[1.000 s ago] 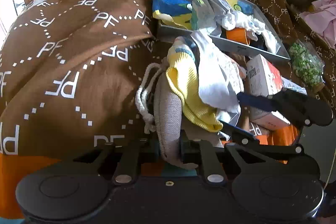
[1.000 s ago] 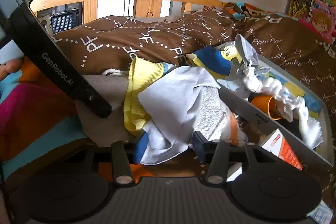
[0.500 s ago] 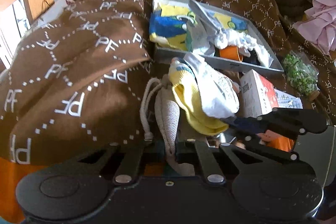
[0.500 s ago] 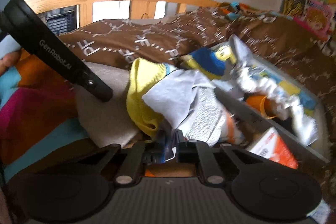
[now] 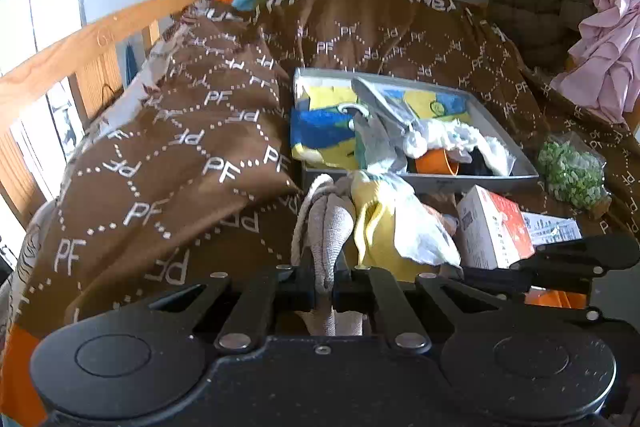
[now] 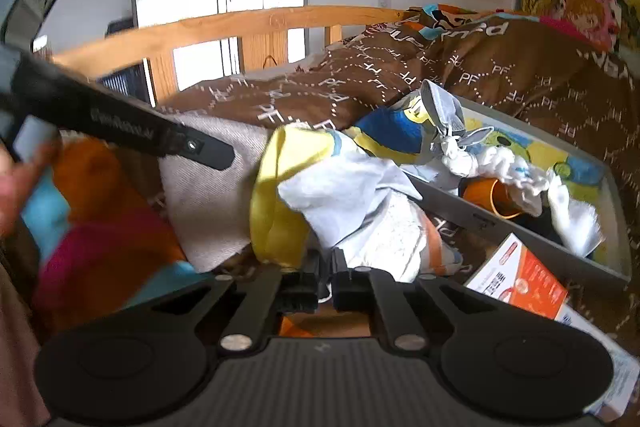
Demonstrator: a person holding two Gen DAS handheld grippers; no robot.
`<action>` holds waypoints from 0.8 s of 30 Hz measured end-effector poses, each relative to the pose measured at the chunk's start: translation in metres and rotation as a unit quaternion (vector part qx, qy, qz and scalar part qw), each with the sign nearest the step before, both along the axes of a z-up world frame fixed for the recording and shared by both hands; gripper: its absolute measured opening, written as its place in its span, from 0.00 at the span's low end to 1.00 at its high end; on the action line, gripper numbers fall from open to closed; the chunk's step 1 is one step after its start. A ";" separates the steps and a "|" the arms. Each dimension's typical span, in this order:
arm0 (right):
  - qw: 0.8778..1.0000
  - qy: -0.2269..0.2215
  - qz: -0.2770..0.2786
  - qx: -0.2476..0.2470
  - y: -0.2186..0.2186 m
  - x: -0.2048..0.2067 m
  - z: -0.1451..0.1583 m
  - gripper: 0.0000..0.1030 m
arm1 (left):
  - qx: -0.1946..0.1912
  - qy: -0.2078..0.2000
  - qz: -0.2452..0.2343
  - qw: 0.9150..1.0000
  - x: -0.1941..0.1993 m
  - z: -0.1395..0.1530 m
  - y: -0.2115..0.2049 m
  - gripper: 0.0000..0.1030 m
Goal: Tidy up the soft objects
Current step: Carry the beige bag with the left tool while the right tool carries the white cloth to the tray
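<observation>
Left wrist view: left gripper [image 5: 323, 285] clamps a beige drawstring cloth pouch [image 5: 329, 227] stuffed with yellow and white garments [image 5: 394, 227]; right gripper [image 6: 326, 281] pinches the garments' edge beside a grey tray [image 6: 452, 209].

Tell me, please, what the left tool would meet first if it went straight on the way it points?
Probably the grey rectangular tray of soft things; the left tool, shut on a beige woven drawstring bag, points roughly at it, though depth is unclear.
</observation>
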State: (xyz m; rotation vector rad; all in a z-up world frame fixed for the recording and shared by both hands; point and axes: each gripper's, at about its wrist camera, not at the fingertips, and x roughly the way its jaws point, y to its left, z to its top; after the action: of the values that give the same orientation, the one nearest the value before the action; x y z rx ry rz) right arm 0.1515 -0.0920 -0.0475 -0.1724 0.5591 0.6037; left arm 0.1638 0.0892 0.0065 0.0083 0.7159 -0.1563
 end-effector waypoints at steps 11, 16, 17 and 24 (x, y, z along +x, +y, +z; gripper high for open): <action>0.998 -0.044 -0.028 0.039 -0.016 -0.013 0.031 0.04 | 0.012 -0.090 0.012 0.996 -0.018 0.018 -0.005 0.06; 0.996 -0.085 -0.032 0.017 -0.016 -0.016 0.039 0.04 | 0.012 -0.134 0.013 0.991 -0.024 0.026 -0.007 0.06; 0.995 -0.089 -0.033 0.017 -0.017 -0.016 0.041 0.04 | 0.011 -0.141 0.012 0.990 -0.025 0.027 -0.008 0.06; 0.991 -0.124 -0.037 0.014 -0.024 -0.015 0.053 0.04 | -0.015 -0.187 -0.005 0.982 -0.020 0.033 -0.021 0.06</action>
State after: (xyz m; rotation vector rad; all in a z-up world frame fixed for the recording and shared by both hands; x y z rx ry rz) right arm 0.1367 -0.1162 0.0060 -0.1956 0.3143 0.5080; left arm 0.1440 0.0685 0.0395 0.0115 0.3381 -0.1695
